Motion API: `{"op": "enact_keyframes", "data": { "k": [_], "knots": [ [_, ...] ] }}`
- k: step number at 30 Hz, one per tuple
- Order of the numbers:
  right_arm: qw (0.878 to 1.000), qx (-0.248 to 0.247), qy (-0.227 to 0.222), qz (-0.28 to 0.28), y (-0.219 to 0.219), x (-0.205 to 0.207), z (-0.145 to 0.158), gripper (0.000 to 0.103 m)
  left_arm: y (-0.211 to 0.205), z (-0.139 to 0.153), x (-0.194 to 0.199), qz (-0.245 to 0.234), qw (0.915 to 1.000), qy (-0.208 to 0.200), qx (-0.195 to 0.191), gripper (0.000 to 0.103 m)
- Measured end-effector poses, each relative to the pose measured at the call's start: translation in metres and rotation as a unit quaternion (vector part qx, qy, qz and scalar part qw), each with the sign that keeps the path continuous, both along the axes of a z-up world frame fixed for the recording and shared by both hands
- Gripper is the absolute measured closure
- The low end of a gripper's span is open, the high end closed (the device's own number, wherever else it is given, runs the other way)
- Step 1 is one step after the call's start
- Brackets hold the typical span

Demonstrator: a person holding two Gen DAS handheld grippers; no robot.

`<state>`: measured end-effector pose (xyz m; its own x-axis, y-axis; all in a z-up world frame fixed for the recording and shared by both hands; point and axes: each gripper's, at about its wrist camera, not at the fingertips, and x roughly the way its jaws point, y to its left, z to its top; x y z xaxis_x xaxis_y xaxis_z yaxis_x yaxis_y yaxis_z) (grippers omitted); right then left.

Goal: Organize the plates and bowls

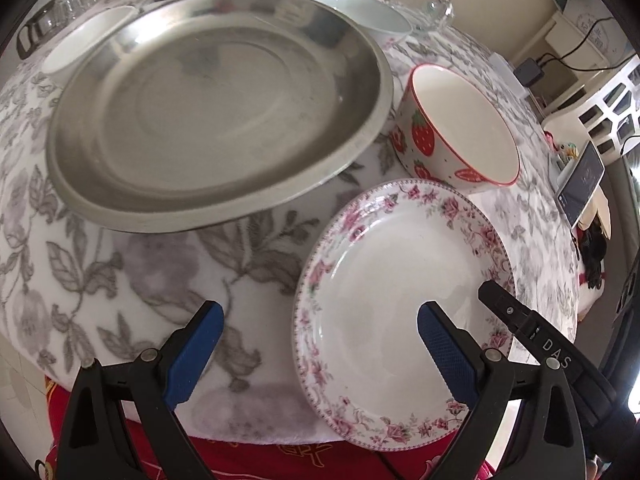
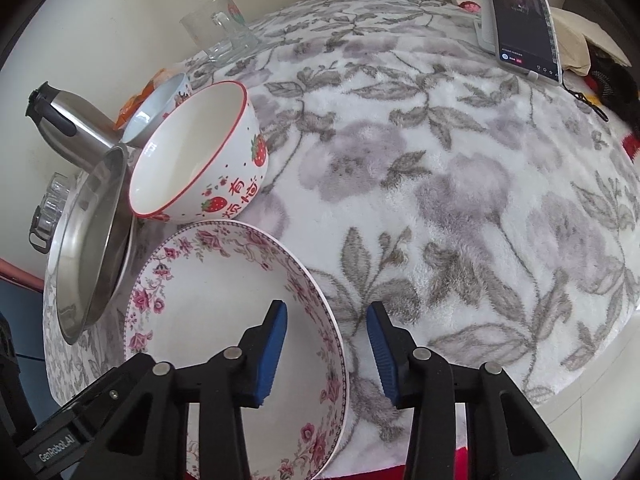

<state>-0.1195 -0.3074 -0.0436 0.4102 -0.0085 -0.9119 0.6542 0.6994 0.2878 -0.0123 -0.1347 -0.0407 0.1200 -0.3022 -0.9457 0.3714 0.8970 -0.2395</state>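
Observation:
A floral-rimmed white plate (image 1: 400, 312) lies at the table's near edge; it also shows in the right wrist view (image 2: 208, 308). My right gripper (image 2: 326, 336) is open with its fingers either side of the plate's right rim, not closed on it. My left gripper (image 1: 320, 332) is open and empty, above the cloth at the plate's left side. A large steel plate (image 1: 216, 112) lies behind, and a strawberry bowl (image 1: 460, 128) stands right of it. The steel plate (image 2: 92, 240) and strawberry bowl (image 2: 192, 152) also show in the right wrist view.
Two white bowls (image 1: 88, 40) (image 1: 360, 12) sit behind the steel plate. A steel thermos (image 2: 68, 128), a glass mug (image 2: 220, 28) and small glasses (image 1: 64, 12) stand at the back. A phone on a stand (image 2: 524, 20) stands at the table's right. The floral cloth (image 2: 460, 184) covers the table.

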Motion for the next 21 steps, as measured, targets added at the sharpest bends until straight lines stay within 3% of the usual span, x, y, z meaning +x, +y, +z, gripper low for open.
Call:
{"op": "enact_keyframes", "data": {
  "k": [11, 13, 17, 19, 21],
  "knots": [
    [1.000, 0.001, -0.003, 0.001, 0.000, 0.001, 0.000, 0.061, 0.002, -0.018, 0.007, 0.018, 0.9993, 0.028, -0.016, 0.009],
    [1.000, 0.002, -0.005, 0.001, 0.000, 0.001, 0.000, 0.061, 0.007, -0.014, 0.008, 0.016, 0.9996, 0.019, -0.016, 0.030],
    [1.000, 0.001, -0.009, 0.001, 0.000, 0.001, 0.000, 0.061, 0.006, -0.012, 0.008, 0.011, 0.9999, 0.009, -0.006, 0.052],
    [1.000, 0.002, -0.014, 0.001, 0.000, 0.000, 0.000, 0.061, 0.007, -0.011, 0.008, 0.010, 0.9999, 0.010, -0.008, 0.070],
    [1.000, 0.008, -0.018, 0.003, 0.000, 0.000, 0.000, 0.067, 0.009, -0.012, 0.009, 0.012, 0.9996, 0.018, -0.017, 0.079]
  ]
}}
